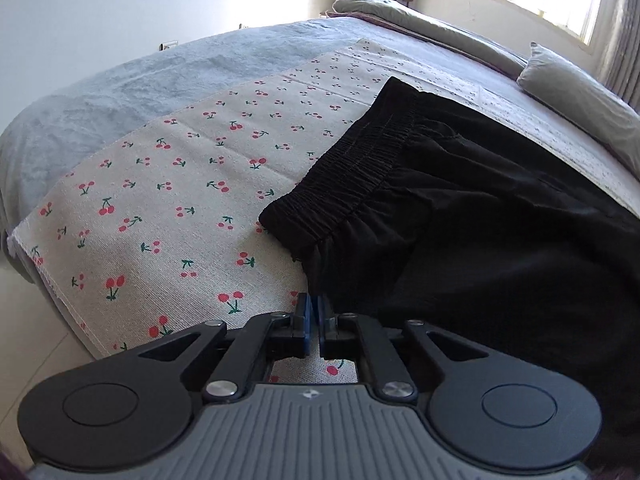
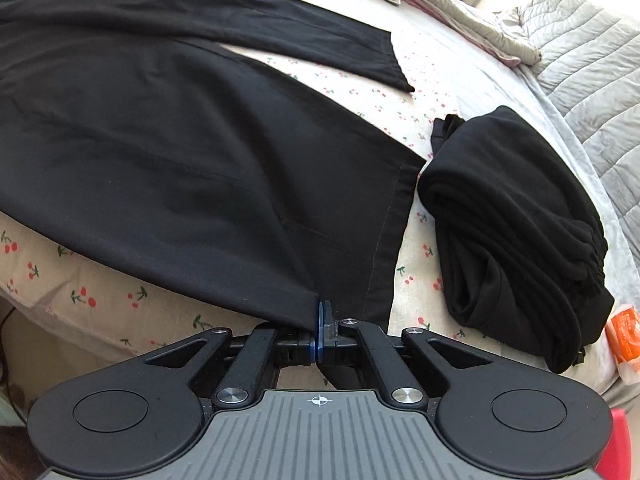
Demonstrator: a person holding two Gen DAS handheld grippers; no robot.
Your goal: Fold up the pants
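Observation:
Black pants (image 1: pixel 460 208) lie spread on a cherry-print cloth (image 1: pixel 160 200) on the bed. Their elastic waistband (image 1: pixel 360 168) runs toward my left gripper (image 1: pixel 314 308), which is shut on the pants' side edge just below the waistband corner, with fabric bunched into the blue pads. In the right wrist view the near leg (image 2: pixel 160 140) stretches across the cloth (image 2: pixel 100 296), and my right gripper (image 2: pixel 322 312) is shut on the near corner of its hem. The far leg (image 2: pixel 280 36) lies flat behind it.
A folded black garment (image 2: pixel 512 232) sits on the cloth just right of the hem. An orange packet (image 2: pixel 626 336) lies at the bed's right edge. A grey pillow (image 1: pixel 580 92) and a grey quilt (image 2: pixel 580 60) lie at the far side. The bed edge runs close below both grippers.

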